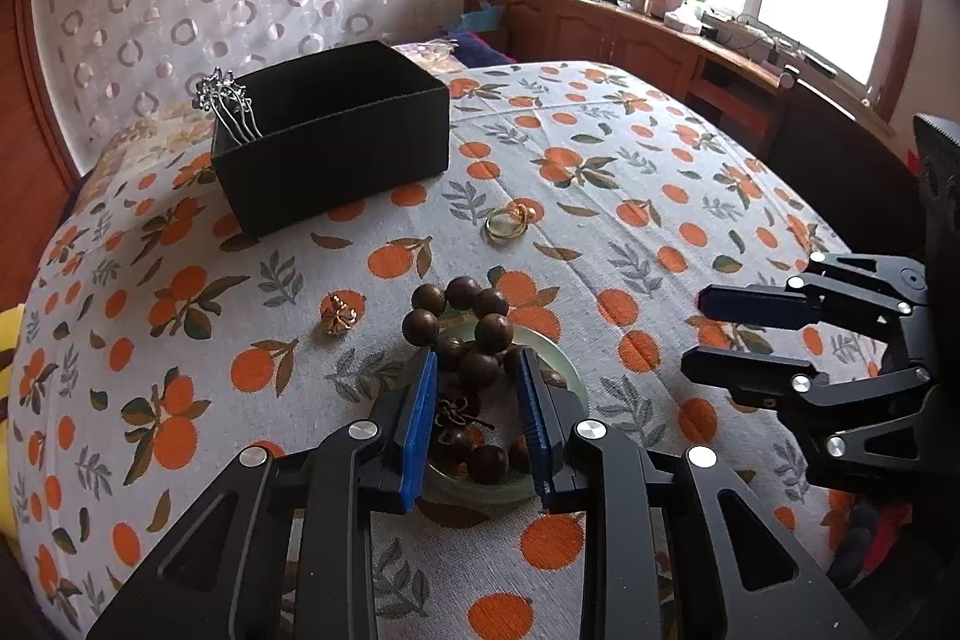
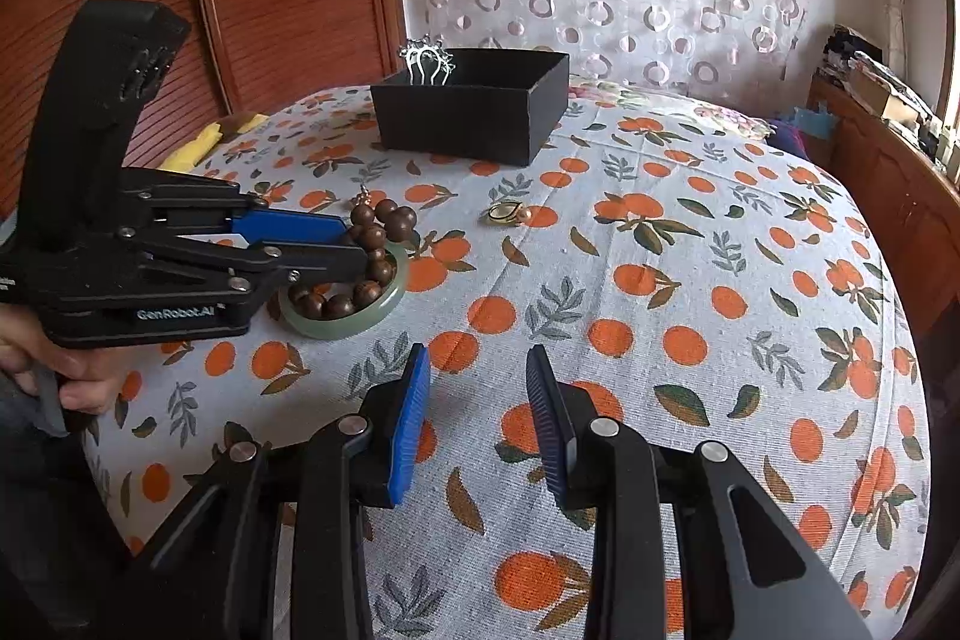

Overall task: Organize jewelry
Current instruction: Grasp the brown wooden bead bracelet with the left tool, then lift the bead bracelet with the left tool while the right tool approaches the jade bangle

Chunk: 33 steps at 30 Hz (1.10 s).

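1. Left gripper (image 1: 477, 370) has its jaws wide, one blue pad on each side of the wooden bead bracelet (image 1: 465, 334), low over it; whether the pads touch the beads cannot be told.
2. Right gripper (image 2: 478, 370) is also spread wide and holds nothing, hovering above bare tablecloth (image 2: 690, 280) to the right of the left gripper (image 2: 354, 244).
3. Those dark brown beads (image 2: 369, 256) lie heaped partly inside a pale green jade bangle (image 2: 345, 322), which rests flat on the cloth near the table's near edge.
4. Left of the beads sits a small gold earring (image 1: 338, 316), apart from them.
5. Farther off, between the beads and the box, lies a gold ring (image 1: 510, 220) with a small pearl-like ornament.
6. At the far side stands an open black box (image 1: 336, 136); a silver hair comb (image 1: 225, 100) leans upright in its left corner, prongs down inside.
7. One hand (image 2: 54, 364) grips the left tool's handle.
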Tool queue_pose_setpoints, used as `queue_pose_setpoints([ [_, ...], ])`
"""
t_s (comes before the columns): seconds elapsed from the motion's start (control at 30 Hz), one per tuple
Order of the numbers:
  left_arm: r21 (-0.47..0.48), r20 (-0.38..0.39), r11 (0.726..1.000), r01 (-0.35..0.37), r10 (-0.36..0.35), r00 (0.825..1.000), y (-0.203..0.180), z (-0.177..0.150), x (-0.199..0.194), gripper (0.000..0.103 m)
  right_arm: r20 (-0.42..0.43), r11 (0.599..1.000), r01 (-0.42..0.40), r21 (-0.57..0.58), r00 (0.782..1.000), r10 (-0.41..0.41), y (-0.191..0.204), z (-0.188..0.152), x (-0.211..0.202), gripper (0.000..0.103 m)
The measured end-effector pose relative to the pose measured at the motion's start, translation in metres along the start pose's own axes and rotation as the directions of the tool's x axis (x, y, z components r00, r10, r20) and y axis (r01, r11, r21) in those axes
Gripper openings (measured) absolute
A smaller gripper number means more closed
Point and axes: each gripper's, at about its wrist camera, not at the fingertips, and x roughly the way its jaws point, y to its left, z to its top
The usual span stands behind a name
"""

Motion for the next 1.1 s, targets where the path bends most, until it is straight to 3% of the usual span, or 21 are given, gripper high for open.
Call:
queue_pose_setpoints([
  [0.1, 0.003, 0.002, 1.0, -0.003, 0.003, 1.0, -0.001, 0.0, 0.0, 0.024, 0.002, 1.0, 0.0, -0.006, 1.0, 0.0, 0.001, 0.0, -0.001, 0.036],
  [0.27, 0.007, 0.032, 1.0, -0.014, 0.014, 0.999, -0.002, 0.001, -0.007, 0.012, -0.001, 1.0, -0.002, -0.004, 1.0, 0.002, 0.002, 0.001, 0.001, 0.036],
  [0.73, -0.082, 0.217, 0.997, 0.007, 0.011, 0.976, 0.014, 0.015, -0.076, 0.012, -0.032, 1.0, -0.002, -0.022, 0.999, 0.002, 0.007, 0.005, 0.007, 0.036],
  [0.87, -0.094, 0.251, 0.996, 0.005, 0.019, 0.968, 0.018, 0.018, -0.089, 0.012, -0.038, 0.999, -0.024, -0.041, 0.999, 0.022, 0.014, 0.011, 0.01, 0.064],
  [1.1, -0.11, 0.296, 0.994, -0.026, 0.058, 0.953, 0.029, 0.021, -0.109, 0.012, -0.06, 0.992, -0.067, -0.102, 0.996, 0.062, 0.035, 0.027, 0.022, 0.081],
])
